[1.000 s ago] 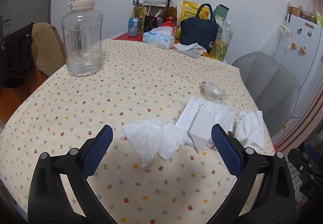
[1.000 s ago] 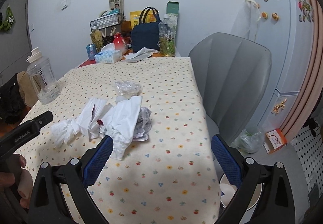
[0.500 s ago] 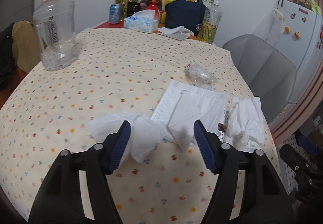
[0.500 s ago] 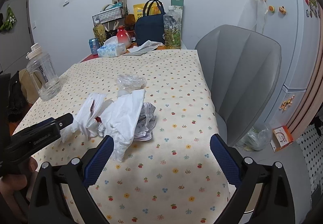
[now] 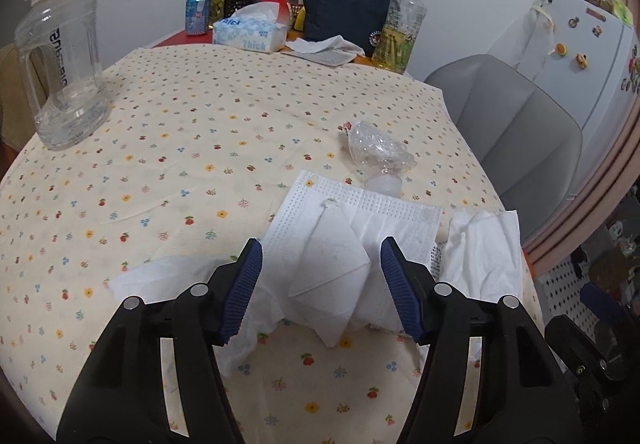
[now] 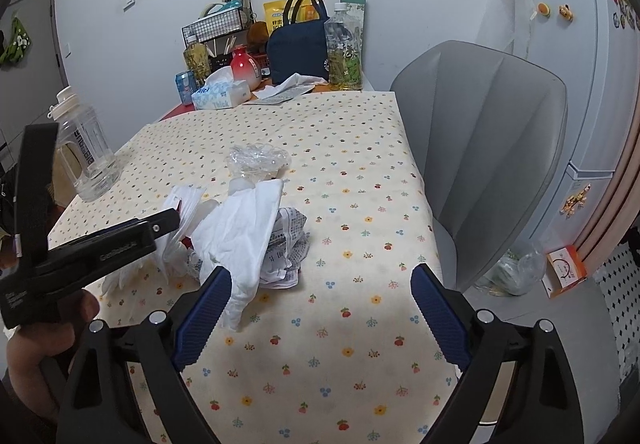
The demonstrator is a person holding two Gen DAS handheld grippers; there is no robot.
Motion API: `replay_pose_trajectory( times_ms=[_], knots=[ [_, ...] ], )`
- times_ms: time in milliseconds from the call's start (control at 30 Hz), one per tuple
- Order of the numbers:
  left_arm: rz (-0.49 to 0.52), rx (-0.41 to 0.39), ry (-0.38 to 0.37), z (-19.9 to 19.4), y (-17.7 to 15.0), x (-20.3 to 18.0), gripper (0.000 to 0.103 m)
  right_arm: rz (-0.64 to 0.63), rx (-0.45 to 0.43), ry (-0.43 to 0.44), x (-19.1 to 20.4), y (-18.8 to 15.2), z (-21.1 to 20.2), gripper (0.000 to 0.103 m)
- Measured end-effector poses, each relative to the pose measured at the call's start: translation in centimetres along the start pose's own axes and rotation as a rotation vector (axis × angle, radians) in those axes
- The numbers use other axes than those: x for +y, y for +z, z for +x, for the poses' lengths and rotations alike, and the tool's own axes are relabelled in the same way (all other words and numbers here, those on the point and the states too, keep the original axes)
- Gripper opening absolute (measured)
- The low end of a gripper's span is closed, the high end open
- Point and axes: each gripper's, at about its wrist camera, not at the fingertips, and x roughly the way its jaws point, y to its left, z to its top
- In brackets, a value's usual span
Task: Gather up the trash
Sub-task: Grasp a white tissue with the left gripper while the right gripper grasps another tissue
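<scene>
White trash lies in a heap on the flowered tablecloth [image 5: 192, 132]: a crumpled tissue [image 5: 160, 276], a flat face mask [image 5: 360, 212] with a folded white piece [image 5: 328, 284] on it, a larger tissue [image 5: 484, 244] and a crushed clear bottle [image 5: 376, 156]. My left gripper [image 5: 322, 284] straddles the folded piece, half open, pads close beside it but not pressing. In the right wrist view the same large tissue [image 6: 240, 240] covers crumpled printed paper [image 6: 288, 244]. My right gripper [image 6: 322, 314] hangs wide in front of the heap, jaws closing, only cloth between them.
A clear water jug [image 5: 60, 64] stands at the left. Tissue box [image 5: 250, 34], navy bag [image 5: 344, 20] and a bottle [image 5: 400, 32] crowd the far end. A grey chair [image 6: 480, 148] flanks the right edge, a fridge [image 6: 592, 64] behind it. A hand [image 6: 40, 344] holds the left gripper.
My left gripper has moved forward and down over the heap, and its jaws have narrowed from wide to half open. My right gripper has crept a little nearer to the heap.
</scene>
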Motion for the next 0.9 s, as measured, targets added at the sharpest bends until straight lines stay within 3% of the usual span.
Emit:
replay_pose_trajectory(
  times_ms=[200,300,633,767,900],
  knots=[
    [-0.022,0.016,-0.041,1.0,-0.1,0.2,0.052,-0.007,0.009,-0.001,0.1,0.2,0.4,0.089],
    [-0.033,0.029,-0.06,1.3,-0.1,0.2,0.038,-0.013,0.016,0.005,0.3,0.1,0.6,0.087],
    [-0.056,-0.03,-0.049,-1.3,0.3,1.6,0.036,-0.037,0.045,0.071,2.6,0.0,1.5,0.07],
    [-0.07,-0.056,-0.022,-2.6,0.6,2.8,0.036,-0.046,0.063,0.096,3.5,-0.2,2.2,0.056],
    [-0.084,-0.065,0.004,-3.3,0.4,3.8,0.036,-0.033,0.093,0.123,3.8,-0.4,3.0,0.035]
  ],
)
